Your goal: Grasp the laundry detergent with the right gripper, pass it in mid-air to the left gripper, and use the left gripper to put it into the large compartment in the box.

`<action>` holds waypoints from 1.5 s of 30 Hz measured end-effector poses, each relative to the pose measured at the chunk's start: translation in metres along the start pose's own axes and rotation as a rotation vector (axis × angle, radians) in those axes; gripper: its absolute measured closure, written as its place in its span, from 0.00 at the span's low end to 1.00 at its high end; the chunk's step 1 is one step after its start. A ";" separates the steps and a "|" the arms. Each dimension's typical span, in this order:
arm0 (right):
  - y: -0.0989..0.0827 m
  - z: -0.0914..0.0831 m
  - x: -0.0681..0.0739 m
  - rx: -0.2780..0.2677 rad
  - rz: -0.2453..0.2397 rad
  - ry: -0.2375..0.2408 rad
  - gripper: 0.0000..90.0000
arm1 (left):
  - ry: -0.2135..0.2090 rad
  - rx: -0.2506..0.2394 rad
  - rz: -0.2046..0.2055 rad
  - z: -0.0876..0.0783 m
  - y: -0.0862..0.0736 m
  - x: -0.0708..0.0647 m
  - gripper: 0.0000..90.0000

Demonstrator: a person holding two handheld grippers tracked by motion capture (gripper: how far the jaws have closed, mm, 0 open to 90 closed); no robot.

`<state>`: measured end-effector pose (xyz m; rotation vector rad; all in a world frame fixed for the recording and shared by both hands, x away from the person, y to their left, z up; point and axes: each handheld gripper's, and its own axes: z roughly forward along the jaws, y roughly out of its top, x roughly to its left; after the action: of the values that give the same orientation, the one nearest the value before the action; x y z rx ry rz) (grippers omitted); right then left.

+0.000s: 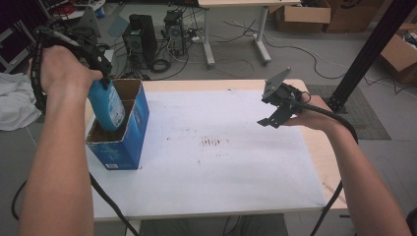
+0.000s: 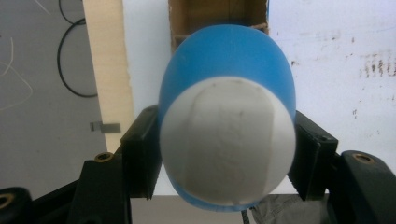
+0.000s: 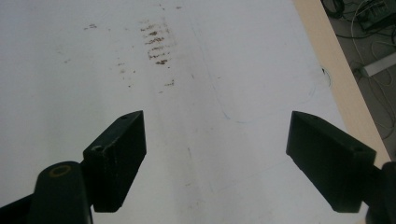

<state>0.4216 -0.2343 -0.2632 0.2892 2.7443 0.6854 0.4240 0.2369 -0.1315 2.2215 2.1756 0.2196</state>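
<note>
- The bottle [image 1: 109, 104] is smooth blue plastic, rounded, with a paler label on its side; seen from the left gripper view it has a broad, oval white cap [image 2: 228, 142], matt and slightly scuffed.
- The left tongs [image 1: 101, 73] are clamped on the bottle, one black jaw pressed to each side just under the cap, so it hangs straight below them.
- The bottle's lower part is down inside the box [image 1: 120, 129], an open-topped carton, blue and printed outside, bare brown card inside; its upper part stands clear of the rim. What else the box holds I cannot tell.
- The right tongs [image 1: 275, 117] are spread wide with nothing between them; their jaws are blocky, matt black wedges, with a grey plate on top and a thick black cable trailing back along the arm.
- The box sits well off from the right tongs, directly under the left ones.
- The table [image 1: 231, 196] beneath the right tongs is a white sheet on pale wood, smudged with brown marks [image 1: 212, 142] near the middle.
- Beyond the table lies a grey floor with two computer towers [image 1: 142, 37], loose cables and cardboard cartons [image 1: 302, 17].
</note>
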 end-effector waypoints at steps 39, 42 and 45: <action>0.003 0.005 0.002 0.020 -0.004 -0.003 0.23 | -0.008 0.112 -0.004 0.099 0.001 -0.002 0.43; 0.004 0.005 0.002 0.018 -0.006 -0.004 0.23 | -0.007 0.116 -0.005 0.105 0.001 -0.003 0.43; 0.005 0.006 0.003 0.022 -0.009 -0.003 0.23 | -0.008 0.129 -0.003 0.111 0.001 -0.004 0.43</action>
<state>0.4217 -0.2266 -0.2666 0.2828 2.7497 0.6525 0.4379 0.2422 -0.2420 2.2791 2.2492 0.0718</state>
